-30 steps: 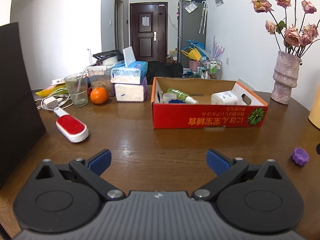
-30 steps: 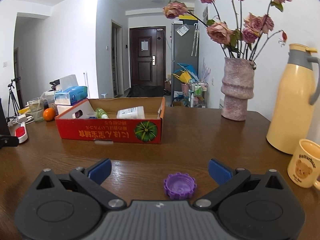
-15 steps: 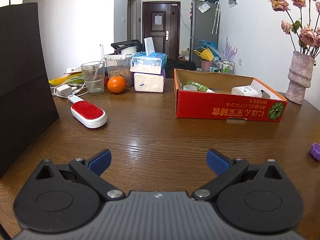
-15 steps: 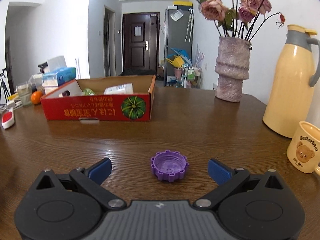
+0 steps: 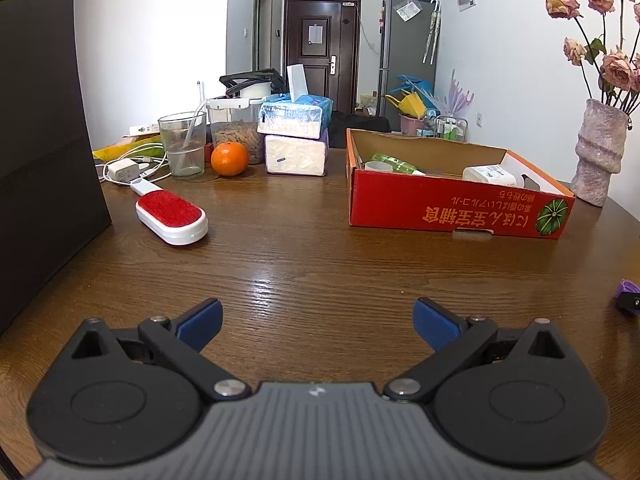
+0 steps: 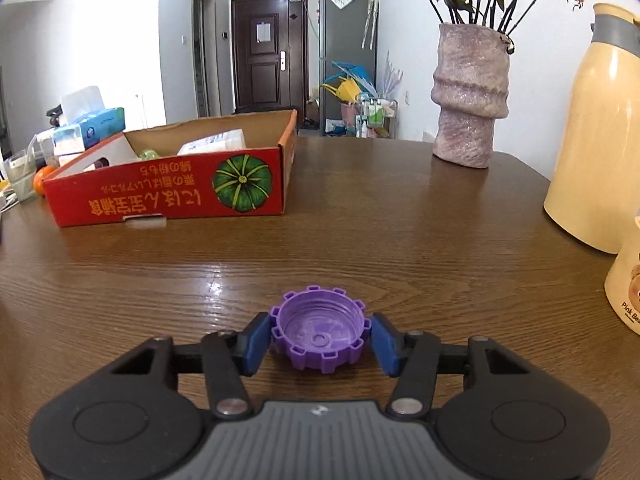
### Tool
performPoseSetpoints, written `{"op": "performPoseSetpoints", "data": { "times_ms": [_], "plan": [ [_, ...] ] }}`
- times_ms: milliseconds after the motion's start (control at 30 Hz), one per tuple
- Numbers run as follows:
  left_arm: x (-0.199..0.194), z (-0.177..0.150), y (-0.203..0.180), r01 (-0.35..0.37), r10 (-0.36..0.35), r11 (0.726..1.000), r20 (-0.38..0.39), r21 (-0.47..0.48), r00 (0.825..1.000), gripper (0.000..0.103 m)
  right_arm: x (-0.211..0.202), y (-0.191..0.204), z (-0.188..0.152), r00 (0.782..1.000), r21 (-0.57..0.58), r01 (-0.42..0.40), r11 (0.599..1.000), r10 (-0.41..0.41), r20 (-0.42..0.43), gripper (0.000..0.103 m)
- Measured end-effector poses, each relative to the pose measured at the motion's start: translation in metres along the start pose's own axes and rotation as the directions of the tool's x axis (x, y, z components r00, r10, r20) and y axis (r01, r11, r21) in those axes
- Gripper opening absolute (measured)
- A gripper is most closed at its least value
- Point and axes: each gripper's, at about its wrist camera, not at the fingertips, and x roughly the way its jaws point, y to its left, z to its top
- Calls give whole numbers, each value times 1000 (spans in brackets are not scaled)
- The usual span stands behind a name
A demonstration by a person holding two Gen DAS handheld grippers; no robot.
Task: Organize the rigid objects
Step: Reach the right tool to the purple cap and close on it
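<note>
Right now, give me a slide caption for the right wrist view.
Right gripper with jaws closed around the purple cap on the wooden table, red box beyond.

Red cardboard box (image 6: 168,196), 10 o'clock in the right wrist view: a row of orange characters along its front wall, printed upside down, not legible to me; a green pumpkin picture sits at the row's right end. Same box (image 5: 452,210) at 2 o'clock in the left wrist view.

Cream ceramic mug (image 6: 626,284), 3 o'clock: dark lettering "Pink Bea", cut by the frame edge.
</note>
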Motion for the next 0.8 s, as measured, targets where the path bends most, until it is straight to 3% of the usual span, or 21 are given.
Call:
{"op": "performPoseSetpoints", "data": {
  "times_ms": [300, 433, 800],
  "plan": [
    [2, 3, 9, -23, 22, 999, -23, -41, 999, 103, -13, -7, 0, 995, 44, 0, 999, -5, 103, 53],
    [2, 10, 17, -66, 65, 997, -16, -29, 998, 103, -16, -9, 0, 992, 59, -1, 998, -7, 128, 53],
    [17, 53, 61, -165, 164, 983, -21, -75, 986, 103, -20, -10, -1, 986, 78, 2, 997, -15, 167, 53]
  ]
}}
